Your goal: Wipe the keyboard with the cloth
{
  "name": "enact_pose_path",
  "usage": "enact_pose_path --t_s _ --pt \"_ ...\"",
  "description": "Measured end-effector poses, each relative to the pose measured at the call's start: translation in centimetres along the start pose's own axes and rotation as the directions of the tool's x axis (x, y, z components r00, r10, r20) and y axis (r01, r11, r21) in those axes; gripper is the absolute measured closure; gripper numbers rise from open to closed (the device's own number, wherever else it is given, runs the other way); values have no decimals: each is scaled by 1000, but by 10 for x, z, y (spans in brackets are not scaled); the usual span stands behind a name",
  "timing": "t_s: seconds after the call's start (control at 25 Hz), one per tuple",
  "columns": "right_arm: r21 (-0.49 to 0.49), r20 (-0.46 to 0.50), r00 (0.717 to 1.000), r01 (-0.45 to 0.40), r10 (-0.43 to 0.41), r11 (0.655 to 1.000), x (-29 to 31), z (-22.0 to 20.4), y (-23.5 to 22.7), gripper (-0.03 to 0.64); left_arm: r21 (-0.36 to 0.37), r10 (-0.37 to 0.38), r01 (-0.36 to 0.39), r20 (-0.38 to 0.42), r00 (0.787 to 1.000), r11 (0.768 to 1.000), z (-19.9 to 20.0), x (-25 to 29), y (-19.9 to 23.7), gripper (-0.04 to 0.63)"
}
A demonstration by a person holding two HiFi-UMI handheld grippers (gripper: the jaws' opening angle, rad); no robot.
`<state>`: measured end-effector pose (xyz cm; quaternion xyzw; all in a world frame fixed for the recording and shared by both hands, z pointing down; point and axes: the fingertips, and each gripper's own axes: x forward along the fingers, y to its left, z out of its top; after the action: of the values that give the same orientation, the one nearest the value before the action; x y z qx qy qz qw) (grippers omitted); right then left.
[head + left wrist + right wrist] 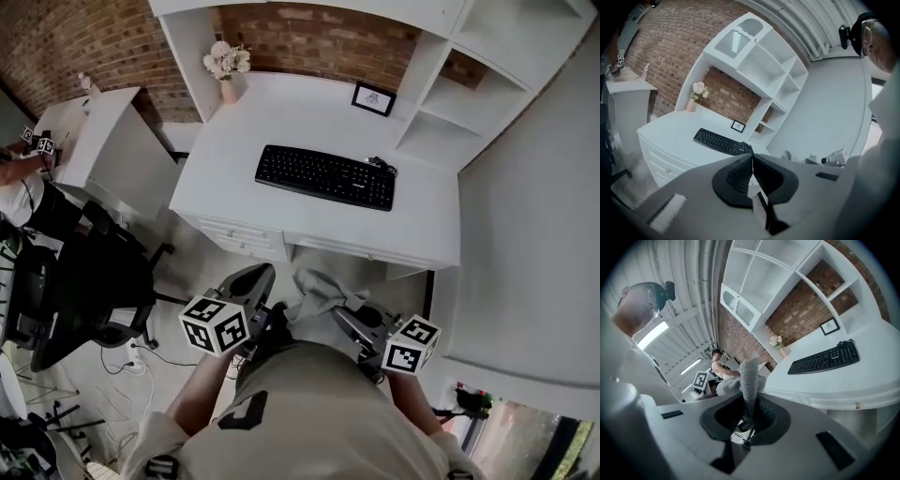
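Task status: wiping has not begun. The grey fabric cloth [750, 371] stands pinched in the closed jaws of the right hand-held gripper [751, 405], held low in front of the person and well apart from the flat black computer keyboard [325, 176]. The left hand-held gripper [751, 161] has its jaws pressed together with nothing between them.

Remaining, by judgement: carry the cloth to the keyboard and do all the wiping.

Surface: white tabletop [272, 122]. The keyboard lies towards its front edge; a small black picture frame [373, 97] and a vase of pale flowers [228, 66] stand at the back.

Room: red brick wall [309, 33], white shelving [469, 103] on the right, black office chair [94, 281] on the floor to the left, a second person [19, 183] at another white desk
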<state>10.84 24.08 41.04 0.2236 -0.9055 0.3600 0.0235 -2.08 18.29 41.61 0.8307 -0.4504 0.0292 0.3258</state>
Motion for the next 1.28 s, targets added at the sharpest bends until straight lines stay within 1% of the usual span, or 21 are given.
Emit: enact_pose_path --t_s 0.24,0.4,0.52,0.64,0.76,0.88,1.12,1.2,1.28 --pt "1 -34 999 38 -38 999 56 19 -10 592 -35 5 -4 6 1000 999 27 2 61 591" --pt "-1 -40 997 66 -66 998 87 32 -14 592 -27 29 -29 17 999 999 46 1 100 591" --pt "-5 -50 995 86 -86 996 106 38 -15 592 -31 28 -27 23 999 999 57 -1 120 591" --pt "-11 -68 994 88 -89 996 122 39 -17 592 -43 30 -28 34 999 999 62 0 135 591" --pt "-4 -75 992 99 -99 995 131 39 -22 592 -63 38 -35 38 999 997 62 0 145 591" --pt "12 -76 989 129 -127 992 138 39 -32 592 -60 43 -41 25 999 997 60 1 146 591" --pt "52 -38 993 115 -113 992 150 55 -53 593 -72 82 -80 29 996 994 70 10 147 591" --pt "34 -31 994 104 -103 994 151 67 -63 593 -74 105 -101 45 993 992 77 19 143 591" --pt "4 -37 993 110 -110 994 146 81 -79 593 -75 141 -136 64 988 988 84 32 139 592"
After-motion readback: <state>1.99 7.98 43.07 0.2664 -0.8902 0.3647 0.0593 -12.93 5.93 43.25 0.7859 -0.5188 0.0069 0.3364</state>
